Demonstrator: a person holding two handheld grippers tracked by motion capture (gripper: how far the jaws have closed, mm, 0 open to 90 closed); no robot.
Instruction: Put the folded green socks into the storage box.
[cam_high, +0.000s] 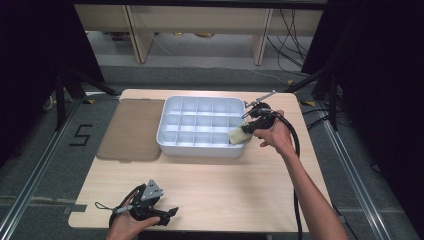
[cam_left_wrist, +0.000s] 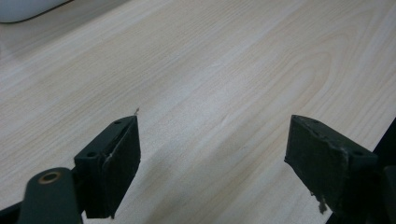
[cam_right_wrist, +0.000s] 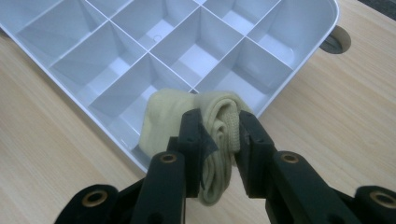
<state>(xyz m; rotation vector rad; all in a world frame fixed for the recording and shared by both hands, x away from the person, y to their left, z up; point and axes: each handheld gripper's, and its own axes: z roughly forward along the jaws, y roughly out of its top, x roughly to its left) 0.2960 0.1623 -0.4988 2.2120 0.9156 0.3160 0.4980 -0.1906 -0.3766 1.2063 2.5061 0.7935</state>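
A white tray (cam_high: 165, 131) with a grid of compartments sits at the middle back of the wooden table. My right gripper (cam_right_wrist: 219, 126) is shut on a pale yellow rolled sock (cam_right_wrist: 163, 119), holding it over the tray's (cam_right_wrist: 306, 58) near right corner compartment. In the high view the sock (cam_high: 236, 135) hangs at the tray's right front corner, below the right gripper (cam_high: 248, 129). My left gripper (cam_high: 171, 215) rests low near the table's front edge, held in a hand. Its jaws stand wide apart over bare wood, left gripper (cam_left_wrist: 212, 151) with nothing between them.
A brown flat mat (cam_high: 131, 129) lies left of the tray. A cable (cam_high: 296, 165) trails from the right gripper along the forearm. Black curtains and stand legs (cam_high: 65, 90) flank the table. A round hole (cam_right_wrist: 337, 39) in the tabletop shows beyond the tray.
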